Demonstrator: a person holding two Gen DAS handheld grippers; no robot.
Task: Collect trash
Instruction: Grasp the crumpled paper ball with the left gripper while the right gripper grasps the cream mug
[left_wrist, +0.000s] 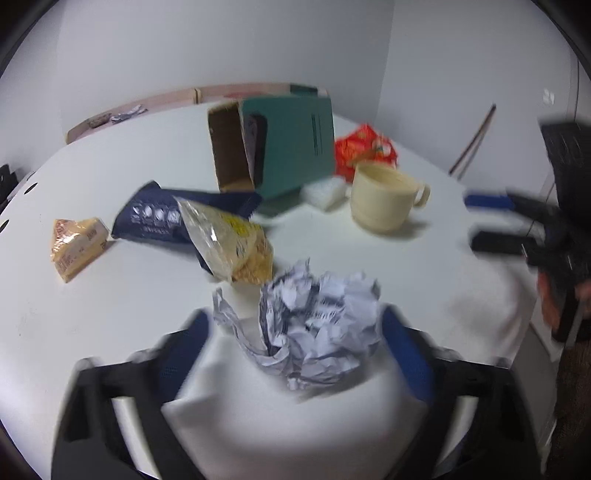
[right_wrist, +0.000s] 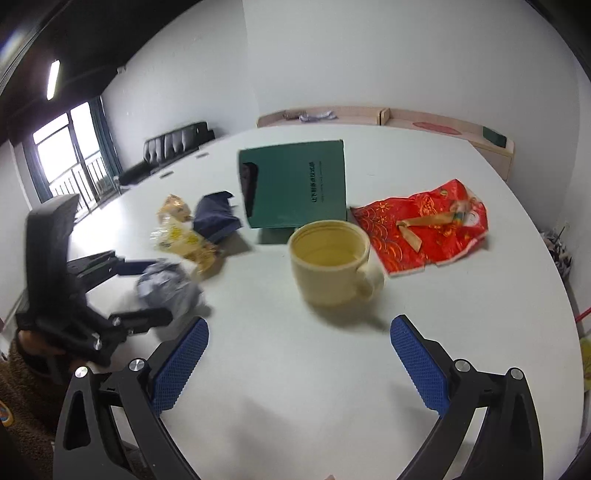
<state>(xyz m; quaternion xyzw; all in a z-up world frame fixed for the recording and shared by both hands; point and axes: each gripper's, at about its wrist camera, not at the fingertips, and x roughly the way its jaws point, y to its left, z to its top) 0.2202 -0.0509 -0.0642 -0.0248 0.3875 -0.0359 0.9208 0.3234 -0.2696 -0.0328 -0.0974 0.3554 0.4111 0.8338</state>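
Note:
A crumpled ball of printed paper (left_wrist: 317, 325) lies on the white table (left_wrist: 424, 266) between the blue pads of my left gripper (left_wrist: 295, 328), which touch it on both sides. The right wrist view shows that same gripper (right_wrist: 162, 290) closed around the paper (right_wrist: 168, 286). My right gripper (right_wrist: 300, 323) is open and empty, just short of a cream cup (right_wrist: 328, 262). More trash lies beyond: a clear yellow snack bag (left_wrist: 236, 243), a navy bag (left_wrist: 155, 218), a small orange packet (left_wrist: 75, 247) and a red wrapper (right_wrist: 421, 229).
A green box with an open cardboard end (left_wrist: 288, 147) lies behind the cup (left_wrist: 384, 199), with a clear plastic piece (left_wrist: 325, 194) beside it. My right gripper (left_wrist: 470, 220) comes in from the right edge. A low wooden shelf (right_wrist: 406, 118) runs along the wall.

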